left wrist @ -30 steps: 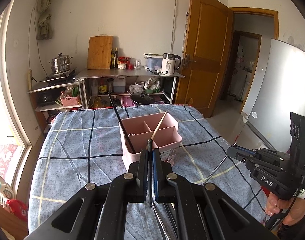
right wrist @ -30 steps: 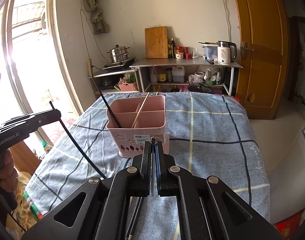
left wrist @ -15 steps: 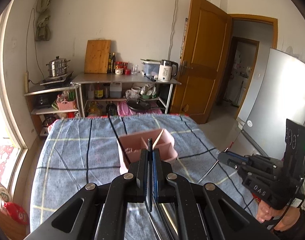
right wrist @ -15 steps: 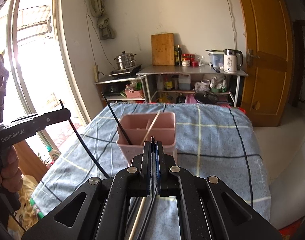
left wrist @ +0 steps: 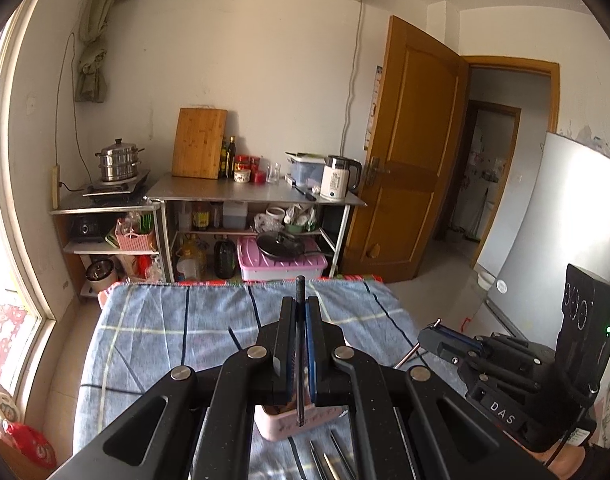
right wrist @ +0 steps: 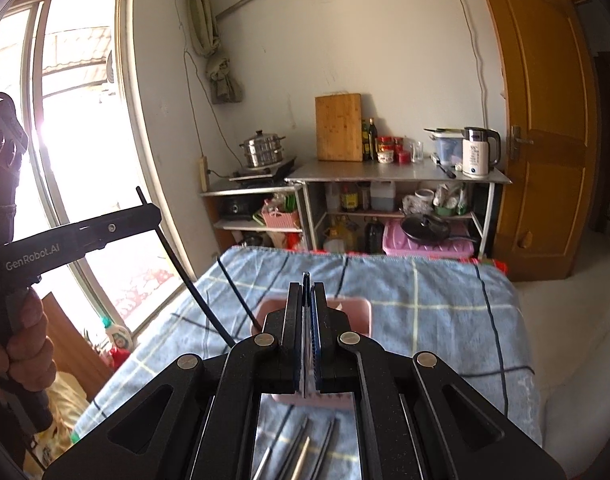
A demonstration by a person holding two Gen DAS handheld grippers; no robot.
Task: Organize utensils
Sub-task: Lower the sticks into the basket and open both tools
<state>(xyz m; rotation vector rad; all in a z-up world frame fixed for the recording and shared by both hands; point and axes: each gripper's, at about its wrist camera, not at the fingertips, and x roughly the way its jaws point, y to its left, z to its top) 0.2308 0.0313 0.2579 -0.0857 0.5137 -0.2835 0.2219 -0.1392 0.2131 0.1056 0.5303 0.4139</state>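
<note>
Covering the table, a blue checked cloth; steel shelf behind

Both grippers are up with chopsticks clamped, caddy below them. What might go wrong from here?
1. The left gripper is shut on a black chopstick near its top end; the long free end could swing and miss its slot.
2. The pink caddy is mostly hidden behind the fingers in both wrist views, so aiming is partly blind.
3. The right gripper clamps a thin metal chopstick that could catch the caddy rim and tip it.
</note>
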